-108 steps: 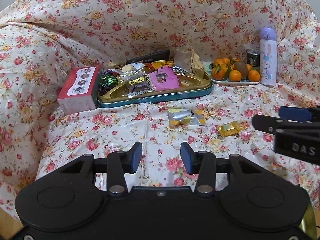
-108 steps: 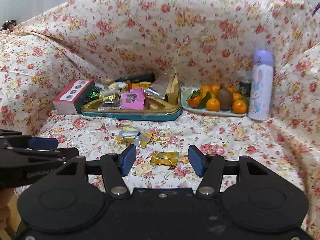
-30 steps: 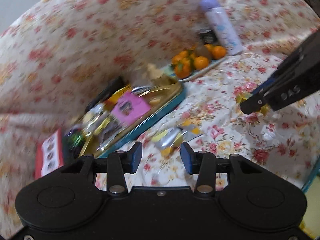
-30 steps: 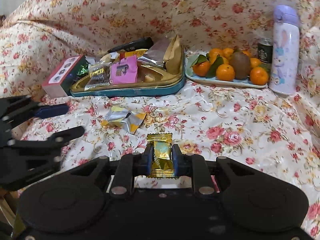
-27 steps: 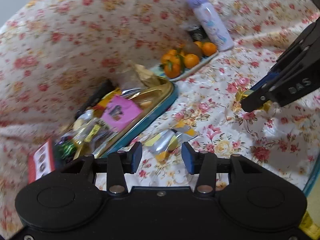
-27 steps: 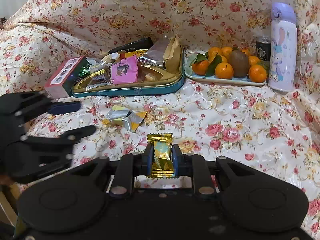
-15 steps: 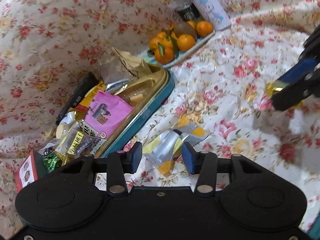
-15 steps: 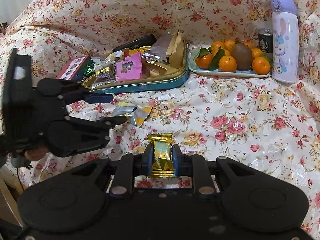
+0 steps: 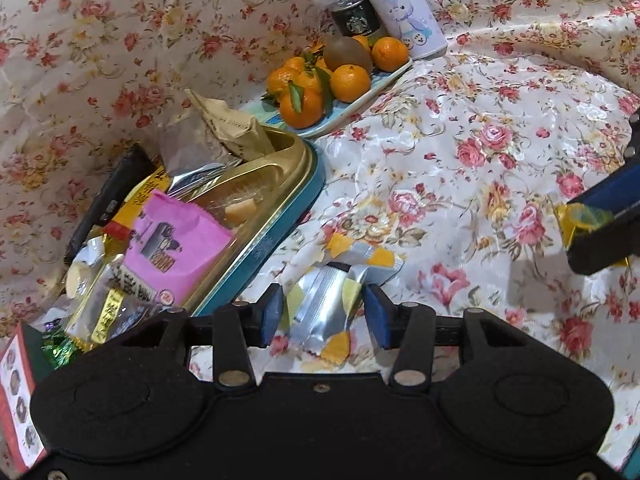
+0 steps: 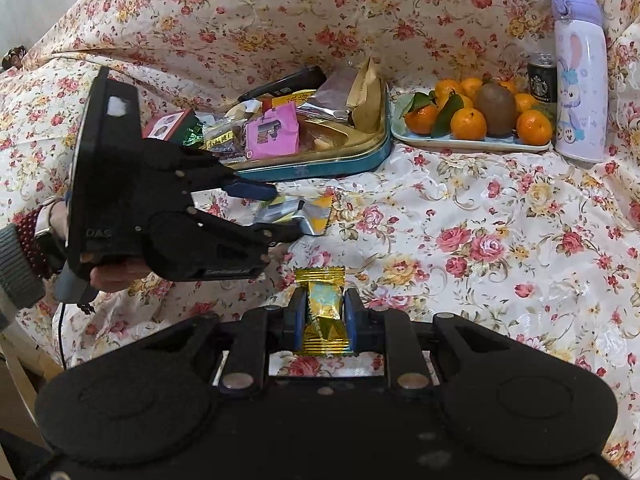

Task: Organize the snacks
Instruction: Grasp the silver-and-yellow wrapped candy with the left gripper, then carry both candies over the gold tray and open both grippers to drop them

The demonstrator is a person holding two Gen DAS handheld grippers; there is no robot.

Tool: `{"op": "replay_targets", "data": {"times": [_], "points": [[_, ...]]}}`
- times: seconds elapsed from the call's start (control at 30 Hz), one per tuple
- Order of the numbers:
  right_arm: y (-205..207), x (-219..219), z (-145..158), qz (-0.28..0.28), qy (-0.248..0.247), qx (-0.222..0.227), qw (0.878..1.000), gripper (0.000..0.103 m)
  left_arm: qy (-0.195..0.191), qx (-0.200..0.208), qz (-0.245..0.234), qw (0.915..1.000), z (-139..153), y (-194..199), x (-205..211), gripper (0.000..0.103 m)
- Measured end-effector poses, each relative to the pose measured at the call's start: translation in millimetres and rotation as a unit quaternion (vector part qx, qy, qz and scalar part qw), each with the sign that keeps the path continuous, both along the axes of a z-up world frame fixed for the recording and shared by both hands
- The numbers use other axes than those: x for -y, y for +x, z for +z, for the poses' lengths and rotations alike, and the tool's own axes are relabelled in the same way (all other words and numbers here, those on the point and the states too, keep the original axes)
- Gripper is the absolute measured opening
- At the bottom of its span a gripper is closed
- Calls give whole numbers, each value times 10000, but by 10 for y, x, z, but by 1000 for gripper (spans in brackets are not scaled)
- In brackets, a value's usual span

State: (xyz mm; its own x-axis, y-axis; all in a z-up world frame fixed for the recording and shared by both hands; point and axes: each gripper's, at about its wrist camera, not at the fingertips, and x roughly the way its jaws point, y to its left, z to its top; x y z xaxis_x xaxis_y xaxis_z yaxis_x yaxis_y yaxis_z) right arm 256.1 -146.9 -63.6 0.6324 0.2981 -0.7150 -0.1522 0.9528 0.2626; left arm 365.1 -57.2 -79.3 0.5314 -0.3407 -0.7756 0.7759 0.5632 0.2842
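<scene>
My right gripper is shut on a gold candy wrapper, held just above the floral cloth; its tip and the gold wrapper show at the right edge of the left wrist view. My left gripper is open, its blue pads either side of a pile of silver-and-yellow snack packets on the cloth, not pressing them. The right wrist view shows that left gripper over the same packets. Behind stands a gold tin with a teal rim holding a pink packet and several other snacks.
A plate of tangerines and a kiwi sits behind the tin, with a dark can and a lilac rabbit bottle. A red-and-white box lies left of the tin. A hand and sleeve hold the left gripper.
My left gripper has swung in and down toward the silver-and-yellow packets, which now lie between its pads. The right gripper has kept still with the gold candy held.
</scene>
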Motion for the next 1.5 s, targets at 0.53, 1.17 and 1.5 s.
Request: {"op": "replay_targets", "data": {"times": [0.53, 1.17, 1.5], "points": [[-181, 111, 94, -251, 44, 118, 9996, 21, -1149, -1348, 1742, 9687, -10, 135, 81, 51], [-446, 159, 117, -585, 108, 66, 9982, 21, -912, -1086, 2542, 9567, -20, -83, 329, 56], [-605, 125, 206, -715, 30, 171, 9973, 21, -944, -1066, 2703, 9522, 25, -134, 288, 46]]}}
